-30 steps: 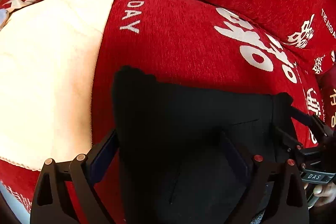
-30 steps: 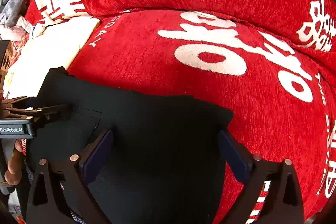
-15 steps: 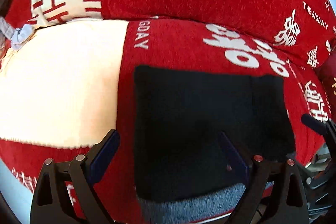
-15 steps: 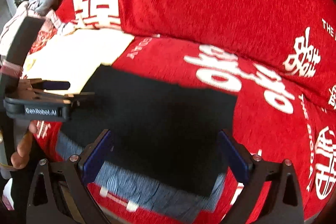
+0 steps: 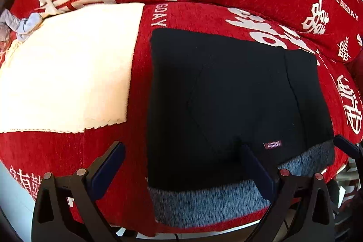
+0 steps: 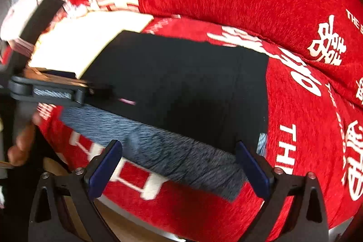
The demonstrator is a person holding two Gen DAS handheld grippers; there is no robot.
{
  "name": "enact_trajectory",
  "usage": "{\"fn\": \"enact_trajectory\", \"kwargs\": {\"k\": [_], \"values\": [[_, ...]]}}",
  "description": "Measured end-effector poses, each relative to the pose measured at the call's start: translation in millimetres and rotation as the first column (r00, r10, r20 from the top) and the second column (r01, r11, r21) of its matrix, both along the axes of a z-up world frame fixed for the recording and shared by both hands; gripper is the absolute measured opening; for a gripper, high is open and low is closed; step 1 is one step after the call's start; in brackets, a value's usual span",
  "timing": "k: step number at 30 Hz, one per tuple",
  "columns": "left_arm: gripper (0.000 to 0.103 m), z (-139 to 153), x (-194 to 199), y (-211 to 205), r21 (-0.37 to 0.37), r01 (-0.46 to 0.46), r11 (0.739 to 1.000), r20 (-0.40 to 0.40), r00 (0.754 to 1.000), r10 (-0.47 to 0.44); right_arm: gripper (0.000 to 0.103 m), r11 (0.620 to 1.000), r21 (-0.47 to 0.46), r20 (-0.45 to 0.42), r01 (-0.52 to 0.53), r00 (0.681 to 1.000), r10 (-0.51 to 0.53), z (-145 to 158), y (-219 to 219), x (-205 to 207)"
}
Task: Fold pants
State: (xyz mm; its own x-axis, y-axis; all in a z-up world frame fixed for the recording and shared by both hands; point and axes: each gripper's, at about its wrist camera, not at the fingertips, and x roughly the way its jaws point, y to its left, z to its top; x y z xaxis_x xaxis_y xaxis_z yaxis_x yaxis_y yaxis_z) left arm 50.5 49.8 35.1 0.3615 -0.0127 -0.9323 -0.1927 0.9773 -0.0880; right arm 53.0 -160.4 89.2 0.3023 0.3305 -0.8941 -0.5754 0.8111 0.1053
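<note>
With both the left gripper (image 5: 181, 165) and right gripper (image 6: 179, 162) being held wide and empty, the folded black pants (image 5: 226, 101) are being left near the sofa cushion's (image 5: 136, 151) front edge, where slipping off is being risked.

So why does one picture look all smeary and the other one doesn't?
Right wrist view: motion blur smears the left gripper and the grey lining. Left wrist view: sharp, the pants' small label crisp, though the cream patch glares bright. Both bend like a fishbowl.
</note>
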Motion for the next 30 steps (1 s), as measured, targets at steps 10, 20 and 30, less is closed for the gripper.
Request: {"fn": "enact_trajectory", "kwargs": {"k": [10,20,30], "values": [[0.102,-6.5,-8.9,-5.2,0.015,-0.006,1.000,0.004,1.000,0.006,0.101,0.998,0.042,0.001,0.040,0.999,-0.040,12.0,-9.9,15.2],[0.102,-2.0,-14.9,-5.9,0.024,-0.018,1.000,0.012,1.000,0.018,0.101,0.985,-0.063,-0.112,0.161,0.980,-0.167,-25.0,-0.4,70.8],[0.102,23.7,-32.5,-33.2,0.046,-0.024,0.999,0.085,0.996,0.020,0.101,0.954,-0.075,0.053,0.290,0.957,-0.287,18.1,-9.8,29.7]]}}
